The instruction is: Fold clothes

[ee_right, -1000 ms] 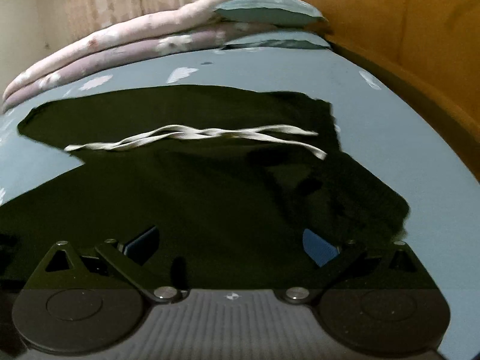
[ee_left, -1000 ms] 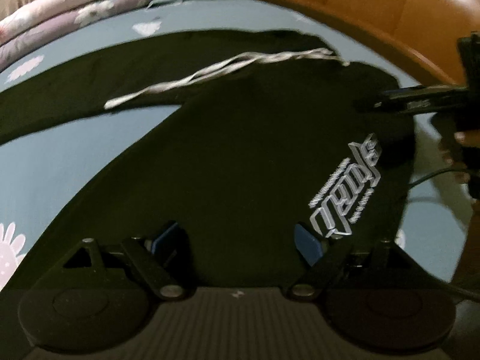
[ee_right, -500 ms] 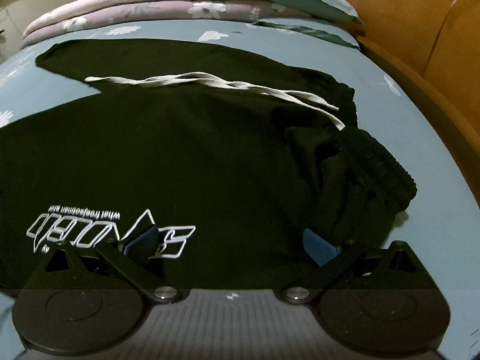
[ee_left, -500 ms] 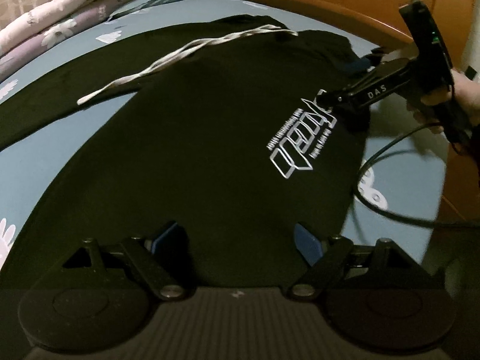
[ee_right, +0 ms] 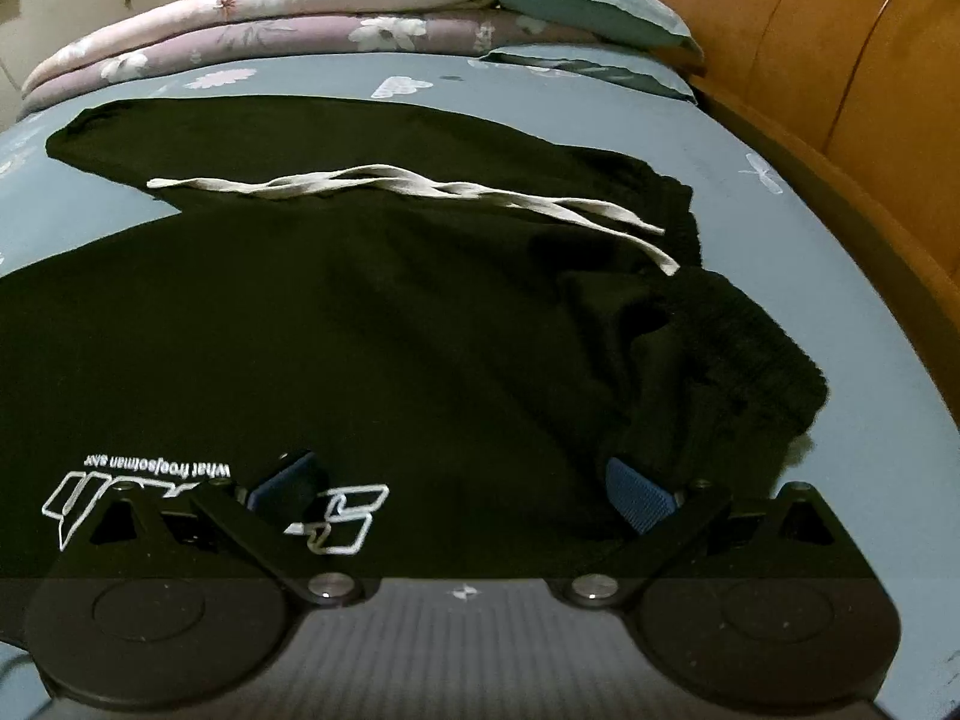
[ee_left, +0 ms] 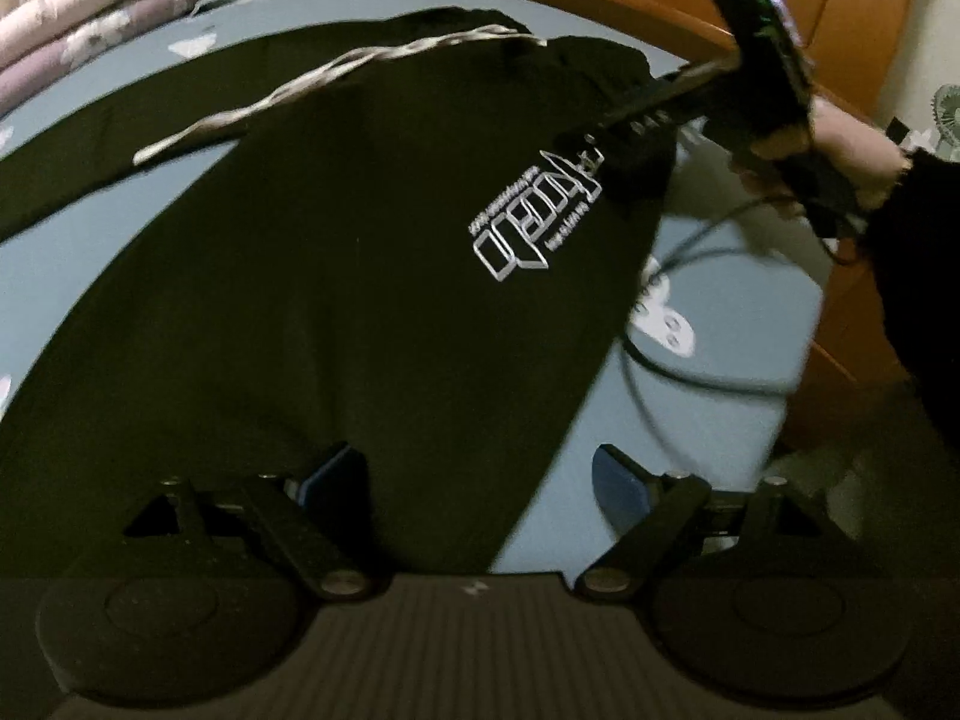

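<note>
Black sweatpants (ee_left: 336,300) lie spread on a blue bedsheet (ee_left: 708,420), with a white printed logo (ee_left: 534,222) and a pale twisted drawstring (ee_right: 414,189). My left gripper (ee_left: 474,474) is open low over the pants' near edge: its left pad (ee_left: 327,471) is above black cloth and its right pad (ee_left: 621,483) above the bare sheet. My right gripper (ee_right: 462,486) is open too, hovering over the cloth between the logo (ee_right: 210,504) and the bunched ribbed waistband (ee_right: 738,336). In the left wrist view a hand (ee_left: 840,150) holds it by the waistband.
Folded floral quilts (ee_right: 288,18) and teal pillows (ee_right: 588,6) are stacked at the head of the bed. An orange wooden bed frame (ee_right: 840,90) runs along the right side. A black cable (ee_left: 678,324) loops over the sheet near the pants' edge.
The left gripper has slid sideways along the pants, so the sheet now shows under its right pad. The right gripper's view has swung to take in the logo and waistband. Both stay open.
</note>
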Demonstrator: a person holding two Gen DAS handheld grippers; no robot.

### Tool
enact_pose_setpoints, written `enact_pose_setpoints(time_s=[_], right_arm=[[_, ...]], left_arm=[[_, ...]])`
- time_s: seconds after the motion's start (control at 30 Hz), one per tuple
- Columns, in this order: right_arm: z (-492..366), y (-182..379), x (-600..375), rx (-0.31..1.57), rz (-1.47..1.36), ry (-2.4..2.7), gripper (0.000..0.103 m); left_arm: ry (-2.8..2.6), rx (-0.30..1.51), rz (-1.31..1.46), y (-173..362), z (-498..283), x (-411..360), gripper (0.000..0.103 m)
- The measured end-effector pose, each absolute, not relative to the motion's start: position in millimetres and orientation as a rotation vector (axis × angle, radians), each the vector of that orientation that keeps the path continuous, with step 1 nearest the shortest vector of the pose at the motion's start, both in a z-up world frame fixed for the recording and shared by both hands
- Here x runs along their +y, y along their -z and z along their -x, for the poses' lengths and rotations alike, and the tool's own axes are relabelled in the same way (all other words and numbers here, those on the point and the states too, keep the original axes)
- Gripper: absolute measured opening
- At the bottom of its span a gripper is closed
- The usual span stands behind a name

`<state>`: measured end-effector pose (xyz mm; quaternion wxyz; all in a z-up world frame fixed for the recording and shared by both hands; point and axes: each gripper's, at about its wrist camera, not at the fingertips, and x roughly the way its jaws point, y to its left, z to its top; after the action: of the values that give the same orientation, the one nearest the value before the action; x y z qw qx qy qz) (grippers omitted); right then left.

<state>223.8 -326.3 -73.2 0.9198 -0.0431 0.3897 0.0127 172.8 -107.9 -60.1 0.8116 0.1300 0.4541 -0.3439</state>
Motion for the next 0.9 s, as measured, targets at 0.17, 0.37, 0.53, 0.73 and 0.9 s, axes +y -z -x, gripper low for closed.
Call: enact_pose_setpoints(time_s=[0.17,0.37,0.53,0.73,0.9], right_arm=[[-231.8,72.9,-319.5,0.798,0.08,-0.035,0.103],[-236.5,73.7,-318.4,0.798,0.083,-0.051,0.103],[-241.5,68.9,-319.5,0.777,0.054,-0.056,0.103],[-244.5,61.0,-304.0,0.74,0.084,-0.129,0.103],[-250.1,70.0,-290.2,0.784,0.156,-0.161,0.103]], left_arm=[[0.665,1.027,-0.196,60.7,-178.7,-84.0,0.086],[0.673,1.074,-0.229,51.8,-167.4,-75.5,0.089],[0.542,1.122,-0.185,55.2,-174.2,-57.1,0.089],[0.506,1.09,-0.178,48.6,-172.1,-52.3,0.089],[0.506,1.128,-0.195,55.3,-174.7,-52.9,0.092]])
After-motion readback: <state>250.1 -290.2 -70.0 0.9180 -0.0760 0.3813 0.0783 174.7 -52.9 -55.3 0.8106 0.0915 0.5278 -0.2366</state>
